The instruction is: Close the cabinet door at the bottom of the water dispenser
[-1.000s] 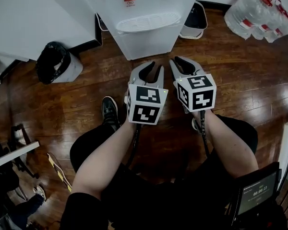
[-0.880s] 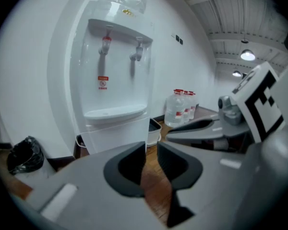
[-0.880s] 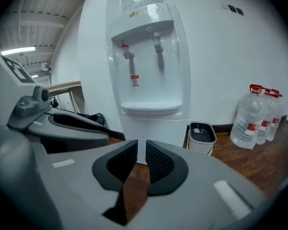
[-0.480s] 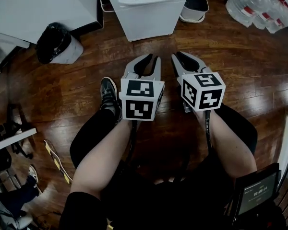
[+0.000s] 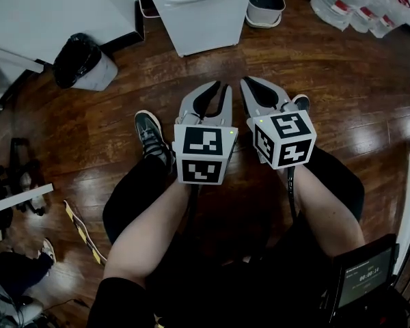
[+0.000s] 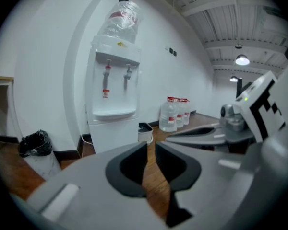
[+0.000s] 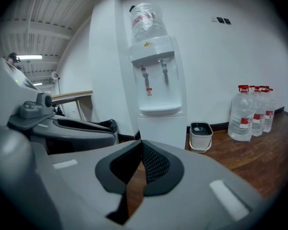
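The white water dispenser [image 5: 198, 12] stands against the wall at the top of the head view, well ahead of both grippers. Its bottom cabinet door [image 6: 114, 133] looks flush with the body in both gripper views, also seen as the lower panel [image 7: 162, 131]. My left gripper [image 5: 221, 87] hangs over the wooden floor; its jaws are closing, with a thin gap left and nothing between them. My right gripper [image 5: 249, 82] is beside it, shut and empty. In their own views, the left gripper [image 6: 151, 145] and right gripper [image 7: 140, 143] point at the dispenser from a distance.
A bin with a black bag [image 5: 82, 63] stands left of the dispenser, a small white bucket [image 5: 264, 2] right of it, and several water bottles [image 5: 355, 2] further right. The person's shoe [image 5: 150, 139] is on the floor below the left gripper.
The dispenser has slid toward the top edge of the head view as the person and both grippers backed away from it. The jaws have narrowed.
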`<state>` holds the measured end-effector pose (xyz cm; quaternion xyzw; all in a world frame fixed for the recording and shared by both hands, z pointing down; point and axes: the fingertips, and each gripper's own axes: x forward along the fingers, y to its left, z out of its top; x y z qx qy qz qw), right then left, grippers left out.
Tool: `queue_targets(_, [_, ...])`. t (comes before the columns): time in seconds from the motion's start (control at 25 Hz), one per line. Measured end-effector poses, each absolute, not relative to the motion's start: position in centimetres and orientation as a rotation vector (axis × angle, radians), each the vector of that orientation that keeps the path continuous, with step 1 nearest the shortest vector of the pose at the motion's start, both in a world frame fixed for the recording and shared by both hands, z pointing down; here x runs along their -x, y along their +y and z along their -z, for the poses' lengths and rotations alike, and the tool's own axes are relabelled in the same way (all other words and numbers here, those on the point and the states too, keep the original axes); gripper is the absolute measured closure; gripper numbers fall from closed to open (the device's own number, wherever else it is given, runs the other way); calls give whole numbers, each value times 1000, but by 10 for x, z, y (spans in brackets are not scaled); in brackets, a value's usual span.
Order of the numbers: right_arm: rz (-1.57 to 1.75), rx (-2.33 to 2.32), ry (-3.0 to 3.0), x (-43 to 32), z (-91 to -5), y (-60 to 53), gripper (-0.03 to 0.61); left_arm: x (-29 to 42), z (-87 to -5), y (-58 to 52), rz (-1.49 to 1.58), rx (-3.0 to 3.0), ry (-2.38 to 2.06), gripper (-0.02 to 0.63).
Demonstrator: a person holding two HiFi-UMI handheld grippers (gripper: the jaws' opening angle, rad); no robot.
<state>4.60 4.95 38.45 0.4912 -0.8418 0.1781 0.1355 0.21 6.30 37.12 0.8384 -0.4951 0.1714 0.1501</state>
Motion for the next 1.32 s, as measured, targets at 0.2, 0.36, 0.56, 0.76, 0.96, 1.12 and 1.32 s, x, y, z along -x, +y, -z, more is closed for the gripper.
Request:
queue_targets(0.2, [-448, -1380, -2561, -37, -363, 65, 574, 4, -359, 68, -484, -2461, -1527, 546])
queue_targets(0.36, [-388, -1373, -2596, -39, -355, 73, 574, 0, -350, 75, -450, -2501, -1571, 549])
queue_targets(0.56, [-352, -1406, -2606, -44, -350, 79, 574, -3, -346, 80, -437, -2523, -1583, 554])
queue_targets(0.76, [-349, -1418, -2599, -42, -347, 79, 574, -1, -346, 83, -452, -2534, -1578, 555])
queue_targets(0.96, [-339, -1423, -2600, -46, -346, 78, 574, -5, -347, 82, -459, -2539, -1581, 557])
queue_targets(1.12, [-318, -1425, -2600, -46, -347, 75, 574, -5, -346, 79, -460, -2552, -1595, 558])
queue_targets(1.32, [-281, -1426, -2590, -49, -348, 73, 574, -1, -351, 79, -486, -2543, -1618, 561])
